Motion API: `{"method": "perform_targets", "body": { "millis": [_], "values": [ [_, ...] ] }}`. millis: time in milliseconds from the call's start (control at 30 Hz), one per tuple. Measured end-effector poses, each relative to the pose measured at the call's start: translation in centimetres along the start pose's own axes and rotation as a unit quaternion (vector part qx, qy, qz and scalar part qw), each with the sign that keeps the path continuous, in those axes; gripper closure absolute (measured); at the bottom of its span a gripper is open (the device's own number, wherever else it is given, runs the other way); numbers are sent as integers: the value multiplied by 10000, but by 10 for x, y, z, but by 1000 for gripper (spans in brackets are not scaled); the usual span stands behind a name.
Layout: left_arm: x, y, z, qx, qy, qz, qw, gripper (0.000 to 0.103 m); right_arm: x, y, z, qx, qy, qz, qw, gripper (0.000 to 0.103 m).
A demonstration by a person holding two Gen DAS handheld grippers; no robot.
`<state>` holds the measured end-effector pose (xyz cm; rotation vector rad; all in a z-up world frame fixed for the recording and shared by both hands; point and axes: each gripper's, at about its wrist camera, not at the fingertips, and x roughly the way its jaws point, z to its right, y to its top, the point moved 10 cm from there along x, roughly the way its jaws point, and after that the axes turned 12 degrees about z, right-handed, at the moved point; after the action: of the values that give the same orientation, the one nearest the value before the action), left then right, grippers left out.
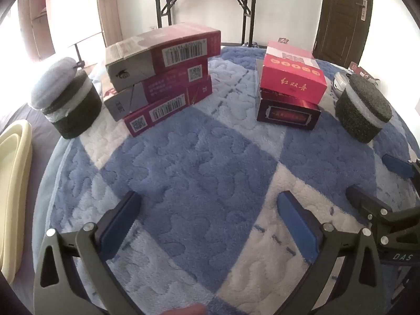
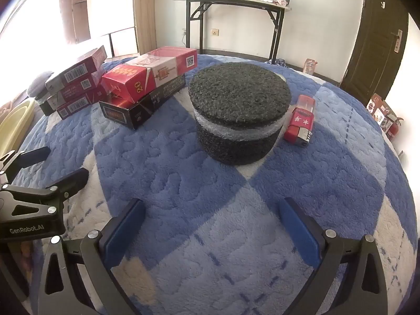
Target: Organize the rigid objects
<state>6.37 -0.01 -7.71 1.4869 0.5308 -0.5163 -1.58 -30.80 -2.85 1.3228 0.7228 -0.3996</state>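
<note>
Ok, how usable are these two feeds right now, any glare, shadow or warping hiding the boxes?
Left wrist view: window glare whites out the upper left beside the grey foam cylinder; the three stacked magenta boxes stay readable, though fisheye bends the edges. Right wrist view: same blown-out upper left, a hard shadow falls across the blue checked blanket by the dark foam cylinder, and the red lighter is sharp.

My left tongs [image 1: 208, 215] hang open over the blanket [image 1: 199, 157]; beyond them, magenta boxes [image 1: 162, 78] stacked left of red boxes [image 1: 290, 86].
</note>
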Motion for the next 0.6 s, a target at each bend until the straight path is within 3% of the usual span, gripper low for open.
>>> {"method": "perform_targets", "body": {
  "millis": [600],
  "values": [
    [0,0,0,-4,-3,9,10000,0,0,0,0,-11,-10,5,10000,0]
  ]
}}
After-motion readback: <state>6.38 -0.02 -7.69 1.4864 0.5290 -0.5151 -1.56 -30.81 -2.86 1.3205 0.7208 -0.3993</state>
